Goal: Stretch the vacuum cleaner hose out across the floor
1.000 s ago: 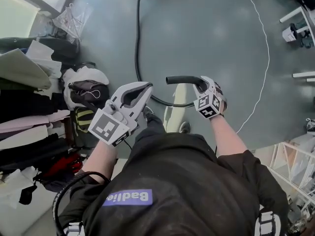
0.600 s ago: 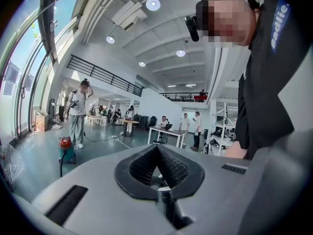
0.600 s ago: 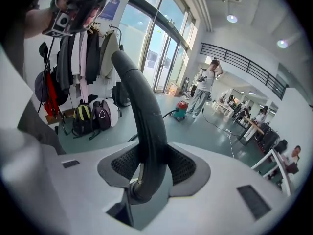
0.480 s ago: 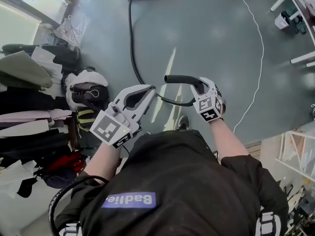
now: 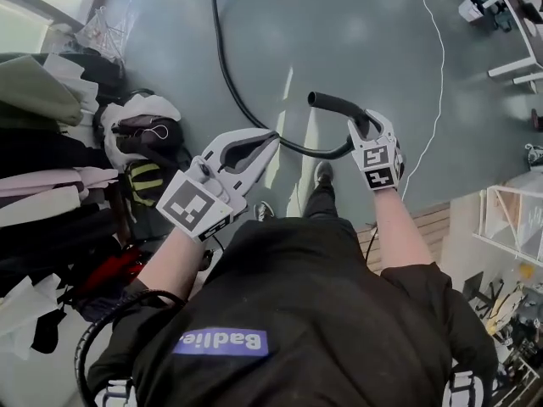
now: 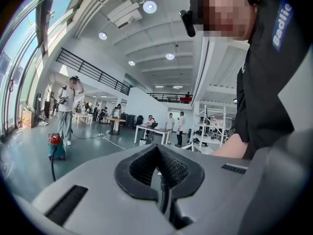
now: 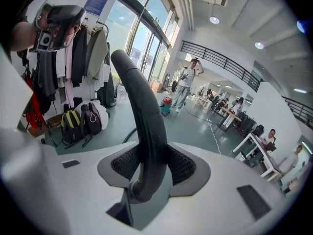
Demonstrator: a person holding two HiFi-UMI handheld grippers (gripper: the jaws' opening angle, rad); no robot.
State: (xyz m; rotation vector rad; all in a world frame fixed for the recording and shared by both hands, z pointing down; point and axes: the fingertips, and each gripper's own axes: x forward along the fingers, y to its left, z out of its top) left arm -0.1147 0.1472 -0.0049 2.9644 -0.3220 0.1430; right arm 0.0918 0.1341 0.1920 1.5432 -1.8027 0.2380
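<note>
Right claw (image 7: 149, 163) is partway closed on the thick, stiff, curved end of the black vacuum cleaner hose (image 5: 222, 66), its ribbed pads pressing both sides of the tube. Left claw (image 6: 157, 153) is drawn almost together, tips meeting, with a thin run of the same hose caught in the slit between its pads. A blue patch (image 6: 282, 18) on the person's black shirt (image 5: 322, 312) reads "Badlie"; the head view shows it mirrored. Only the head view shows the hose's whole course: it sags between the claws, then curves away over the grey-green floor (image 5: 356, 41), well apart from a thin white cable (image 5: 443, 66). The left gripper view alone shows distant benches with people. Both gripper views show the small red vacuum cleaner (image 6: 55, 143) far off beside a standing person. The right gripper view adds hanging clothes (image 7: 93, 53) and a yellow-striped backpack (image 7: 72, 124). Both bare forearms reach forward, the left claw near level, the right tipped downward.
</note>
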